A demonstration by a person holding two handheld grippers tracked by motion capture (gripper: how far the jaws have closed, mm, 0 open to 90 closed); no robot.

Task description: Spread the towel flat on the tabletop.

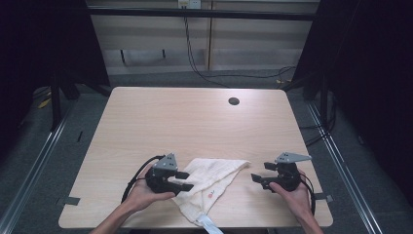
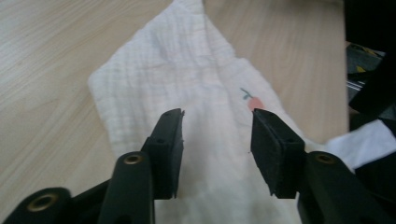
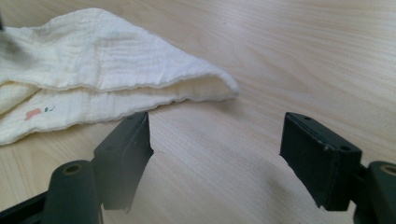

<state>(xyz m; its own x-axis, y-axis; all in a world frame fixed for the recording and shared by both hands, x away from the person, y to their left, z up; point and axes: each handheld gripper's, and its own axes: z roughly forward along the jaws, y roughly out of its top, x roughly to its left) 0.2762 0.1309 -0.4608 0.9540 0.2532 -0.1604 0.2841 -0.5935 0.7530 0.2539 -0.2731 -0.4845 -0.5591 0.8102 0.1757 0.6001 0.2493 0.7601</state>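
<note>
A cream muslin cloth (image 1: 216, 173) lies folded into a rough triangle near the table's front edge, with a small red mark (image 2: 254, 102) on it and a white tag (image 1: 209, 226) at its near corner. My left gripper (image 1: 186, 180) hovers over the cloth's left part, jaws open, the cloth (image 2: 196, 79) lying flat beneath them and nothing between the pads (image 2: 217, 126). My right gripper (image 1: 259, 171) rests to the right of the cloth, jaws wide open (image 3: 217, 140) over bare wood, a short way from the cloth's folded tip (image 3: 219, 88).
The light wooden table (image 1: 195, 122) has a round cable hole (image 1: 234, 101) at the back right. Dark frame posts stand at both sides, and cables run across the floor behind the table.
</note>
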